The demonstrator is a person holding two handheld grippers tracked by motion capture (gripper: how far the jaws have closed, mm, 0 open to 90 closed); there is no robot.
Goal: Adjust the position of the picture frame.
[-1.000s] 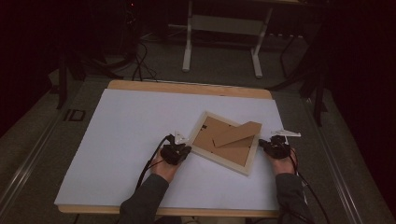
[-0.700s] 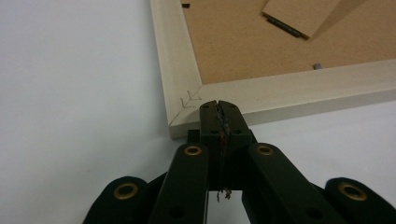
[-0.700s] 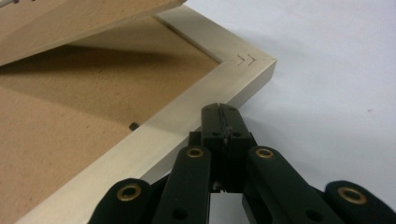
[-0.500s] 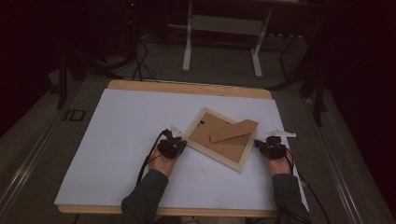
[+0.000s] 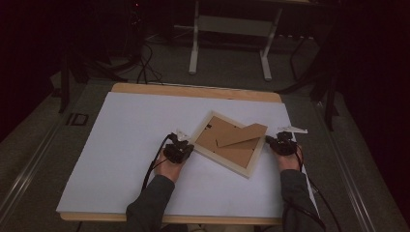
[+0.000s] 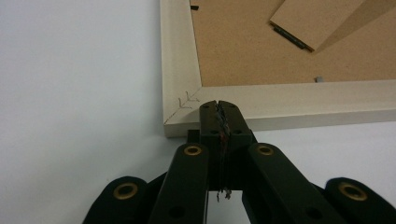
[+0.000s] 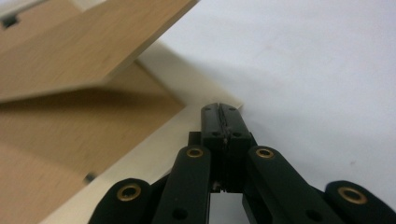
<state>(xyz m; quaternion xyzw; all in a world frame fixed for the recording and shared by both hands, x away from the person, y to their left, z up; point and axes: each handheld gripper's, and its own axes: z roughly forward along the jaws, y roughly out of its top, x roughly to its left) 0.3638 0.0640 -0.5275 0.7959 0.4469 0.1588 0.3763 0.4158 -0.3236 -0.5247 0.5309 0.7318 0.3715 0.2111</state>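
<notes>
Picture frame (image 5: pixel 227 145) lies face down on the table (image 5: pixel 121 130), right of centre, turned diagonally. Stand flap (image 5: pixel 241 134) rests on frame's back. Left gripper (image 5: pixel 180 149) at frame's left corner; right gripper (image 5: pixel 280 144) at its right corner.

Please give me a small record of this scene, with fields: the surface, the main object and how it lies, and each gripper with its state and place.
surface: white sheet on a table
object: picture frame, back side up, lying flat, turned diagonally
stand: brown flap raised off the backing
left gripper: fingers shut, tips at the frame's corner
right gripper: fingers shut, tips at the opposite corner
held: nothing between either gripper's fingers
</notes>
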